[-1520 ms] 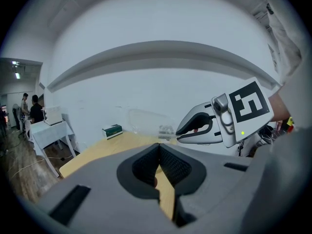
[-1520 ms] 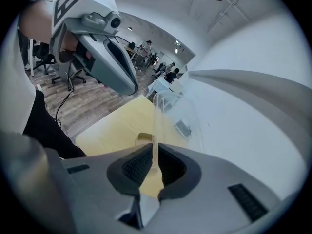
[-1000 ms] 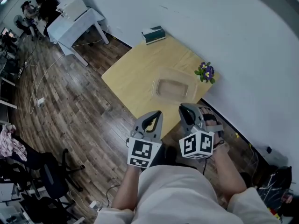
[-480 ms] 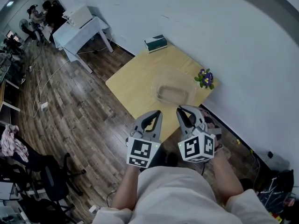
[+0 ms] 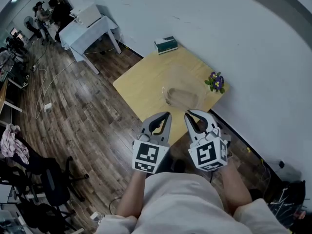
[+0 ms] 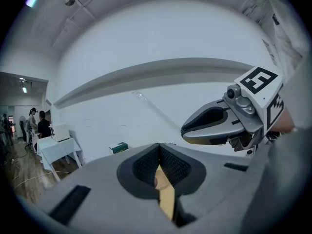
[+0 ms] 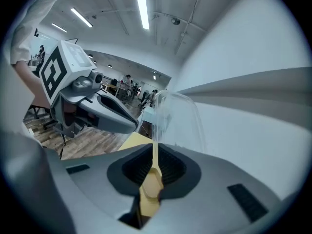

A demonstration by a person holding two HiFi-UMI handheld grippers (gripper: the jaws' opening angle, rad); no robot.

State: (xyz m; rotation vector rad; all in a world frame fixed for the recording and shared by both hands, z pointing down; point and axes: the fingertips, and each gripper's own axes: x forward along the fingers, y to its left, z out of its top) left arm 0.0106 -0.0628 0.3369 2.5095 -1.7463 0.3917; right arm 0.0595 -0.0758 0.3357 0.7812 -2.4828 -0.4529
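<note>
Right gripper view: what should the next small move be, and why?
Probably lower the right gripper toward the yellow table: its jaws are closed on the thin rim of the clear plastic container, which appears held up off the tabletop, and the left gripper is shut on nothing beside it.

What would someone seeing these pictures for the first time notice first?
The right hand-held gripper stands out, shut on the edge of a clear plastic container over a yellow table. Beside it, the left hand-held gripper is shut with nothing between its jaws. Small purple flowers sit at the table's right corner in the head view.
</note>
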